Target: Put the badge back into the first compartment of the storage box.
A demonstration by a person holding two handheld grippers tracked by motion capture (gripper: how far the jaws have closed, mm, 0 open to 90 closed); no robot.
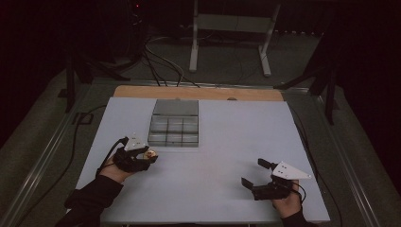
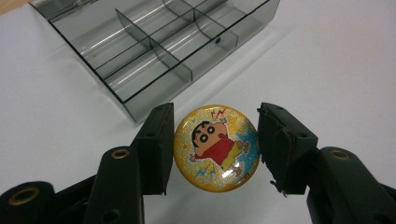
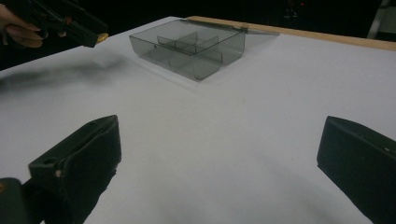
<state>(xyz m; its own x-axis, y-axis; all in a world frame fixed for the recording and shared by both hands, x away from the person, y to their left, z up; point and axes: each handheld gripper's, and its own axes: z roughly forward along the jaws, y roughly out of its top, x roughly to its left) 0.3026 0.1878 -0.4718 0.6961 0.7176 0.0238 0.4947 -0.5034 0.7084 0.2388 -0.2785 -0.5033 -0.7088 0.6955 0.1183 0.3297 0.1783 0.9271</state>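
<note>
So the left gripper is clamped on a round cartoon badge, yellow glittery face with a little character in a red shirt, held by its edges between the two black jaws and lifted off the white surface. In the high view that gripper sits at lower left of the frame, just below and left of the smoky clear divided box, with the badge peeking out at the tip.

Looks to me like the pick is done and we're in the carry step. The next move would be to bring the badge up over one of the compartments, probably a near one, and get it inside the dividers before letting go. The walls are thin and the badge looks nearly as wide as a cell, so it may need to go in fairly flat and centred or it'll catch on a divider.

The right gripper is at lower right, jaws wide apart with nothing between them, well apart from the box. Nothing lies between the badge and the box. Beyond the surface's far edge there's a wooden strip and some cables on the floor.
</note>
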